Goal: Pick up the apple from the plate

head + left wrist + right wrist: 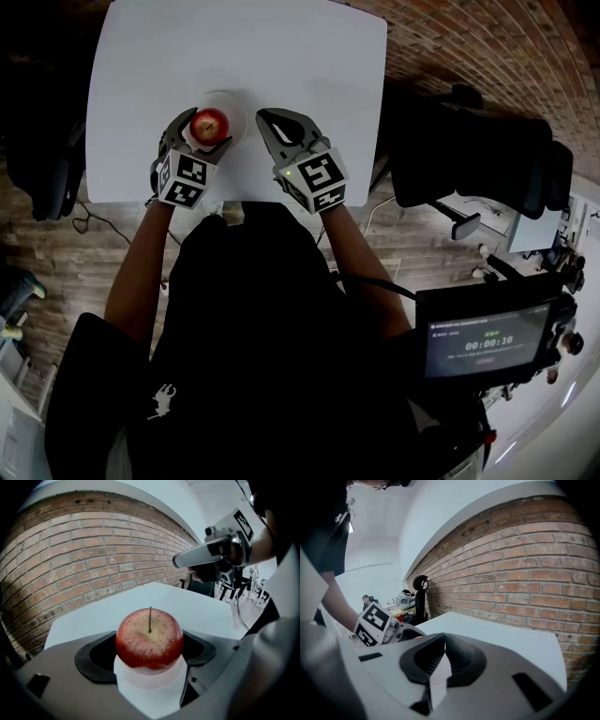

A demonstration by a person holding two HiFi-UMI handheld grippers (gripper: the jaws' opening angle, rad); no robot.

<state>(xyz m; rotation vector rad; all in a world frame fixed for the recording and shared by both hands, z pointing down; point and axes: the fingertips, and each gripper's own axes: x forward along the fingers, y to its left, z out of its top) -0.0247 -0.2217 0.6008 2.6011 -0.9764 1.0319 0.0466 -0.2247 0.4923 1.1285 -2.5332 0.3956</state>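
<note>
A red apple (209, 123) (149, 637) with a thin stem sits over a small white plate (236, 106) (150, 688) near the front edge of the white table (281, 56). My left gripper (202, 131) (150, 646) is shut on the apple, with one black pad against each side. Whether the apple still rests on the plate I cannot tell. My right gripper (263, 118) (444, 641) hovers just right of the plate, shut with nothing in it. The right gripper view also shows the left gripper's marker cube (372, 619).
The table stands against a brick wall (93, 559). Black chairs (487, 159) stand to the right and a dark chair (47, 169) to the left. A screen with a timer (487, 342) is at the lower right.
</note>
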